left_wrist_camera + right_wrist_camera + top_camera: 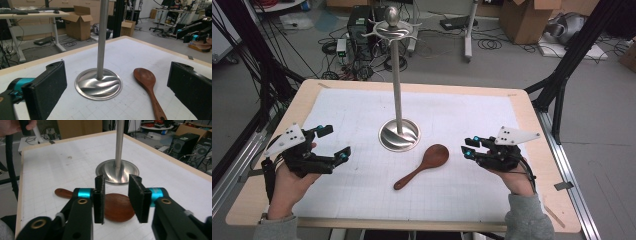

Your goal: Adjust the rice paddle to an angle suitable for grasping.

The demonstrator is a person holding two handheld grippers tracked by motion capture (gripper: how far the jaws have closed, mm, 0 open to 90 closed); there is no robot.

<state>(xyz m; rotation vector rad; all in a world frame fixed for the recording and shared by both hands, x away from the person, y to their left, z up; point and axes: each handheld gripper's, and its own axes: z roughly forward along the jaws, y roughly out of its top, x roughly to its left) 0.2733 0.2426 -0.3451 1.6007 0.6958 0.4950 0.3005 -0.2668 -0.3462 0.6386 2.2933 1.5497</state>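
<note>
A brown wooden spoon [422,166] lies flat on the white gridded mat [352,115], bowl toward the right, handle pointing to the near left. Behind it stands a steel holder with a round base [399,135] and a tall pole topped by hooks. My right gripper [468,146] is just right of the spoon's bowl, pointing at it. In the right gripper view its jaws [116,195] stand a little apart above the near side of the bowl [116,207], pressing on nothing. My left gripper [337,142] rests at the mat's left, open wide, facing the base [98,83] and the spoon [147,82].
The mat covers a wooden table [532,125] whose rim shows on all sides. Beyond the far edge are the floor, cables, a computer tower [359,25] and cardboard boxes [524,17]. Black frame legs stand at both sides of the table.
</note>
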